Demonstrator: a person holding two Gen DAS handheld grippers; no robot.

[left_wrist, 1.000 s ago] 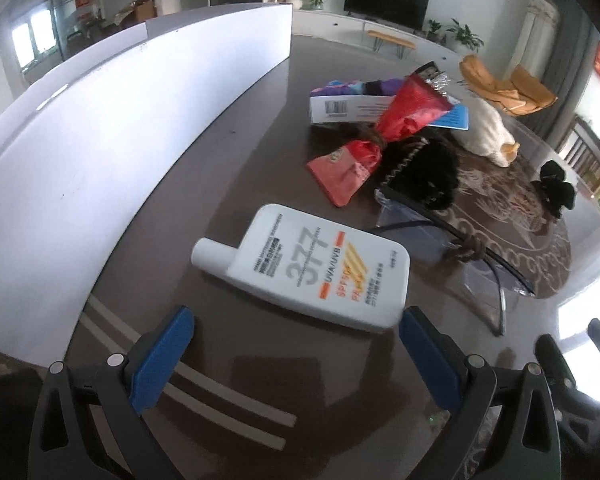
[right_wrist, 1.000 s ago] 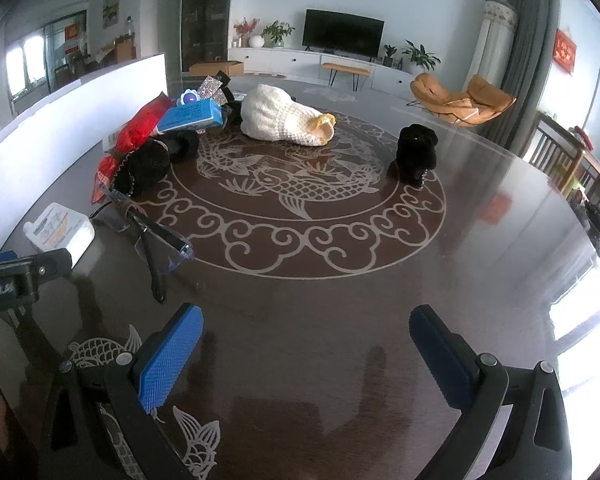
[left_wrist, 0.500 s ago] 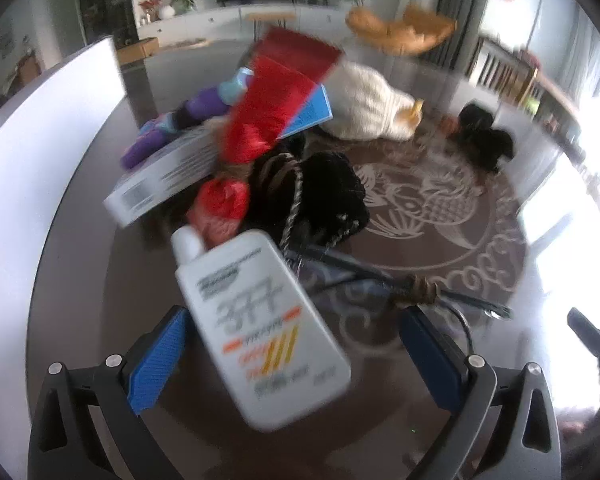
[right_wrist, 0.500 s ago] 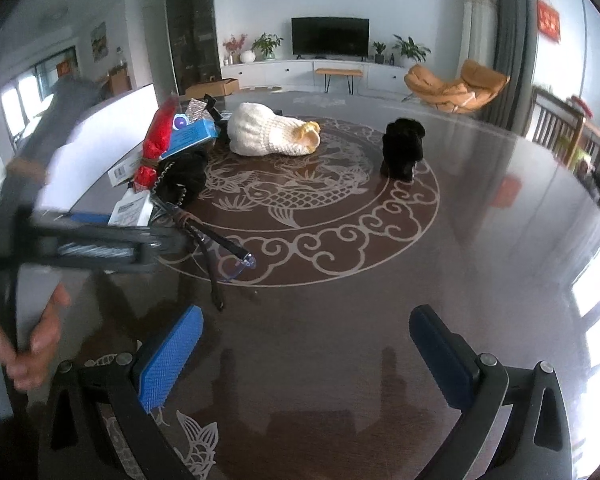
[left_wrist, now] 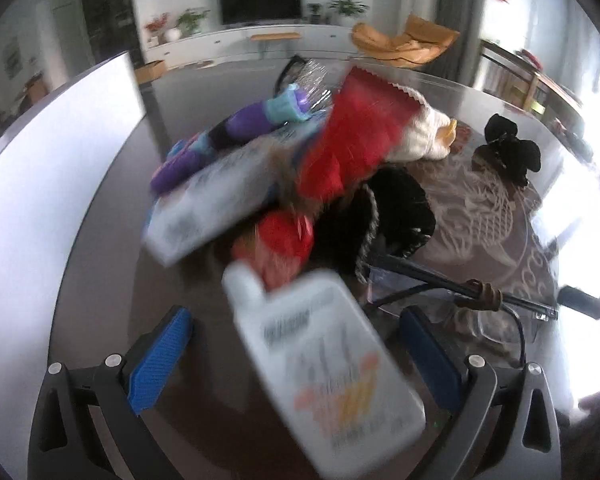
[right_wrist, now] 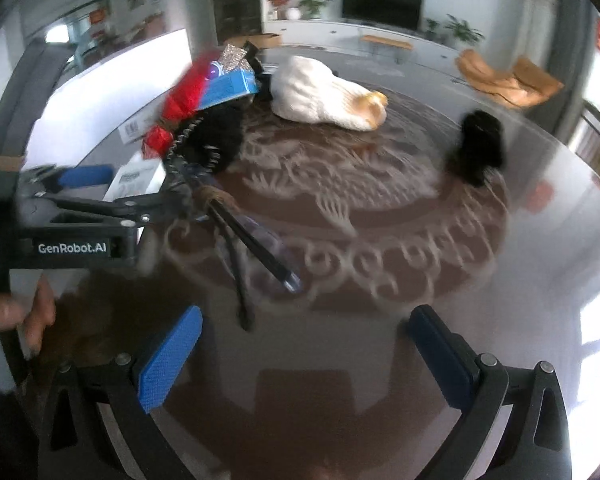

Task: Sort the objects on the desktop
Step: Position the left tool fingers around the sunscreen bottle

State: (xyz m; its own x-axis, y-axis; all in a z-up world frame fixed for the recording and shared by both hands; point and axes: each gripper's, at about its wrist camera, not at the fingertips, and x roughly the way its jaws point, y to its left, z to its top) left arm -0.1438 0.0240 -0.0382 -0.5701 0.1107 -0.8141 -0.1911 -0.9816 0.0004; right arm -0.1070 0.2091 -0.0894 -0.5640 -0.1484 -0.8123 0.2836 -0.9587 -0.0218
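Observation:
A white sunscreen bottle (left_wrist: 320, 356) lies on the dark table between the open fingers of my left gripper (left_wrist: 296, 356), cap pointing away; it also shows in the right wrist view (right_wrist: 134, 178). Behind it is a pile: a red wrapped packet (left_wrist: 348, 148), a white box (left_wrist: 216, 204), a purple toy (left_wrist: 228, 136), a black furry pouch (left_wrist: 388, 216). Clear safety glasses (left_wrist: 460, 296) lie to the right, also in the right wrist view (right_wrist: 252, 240). My right gripper (right_wrist: 304, 348) is open and empty above bare table. The left gripper (right_wrist: 100, 192) shows there at the left.
A white knitted item (right_wrist: 324, 96) and a black plush item (right_wrist: 480, 144) lie on the table's dragon pattern (right_wrist: 340, 200). A white partition board (left_wrist: 40, 168) stands along the left edge. A television and chairs are far behind.
My left gripper has turned and closed in on the sunscreen bottle, which now lies between its fingers. The right gripper has swung left a little; the left gripper now fills its left side.

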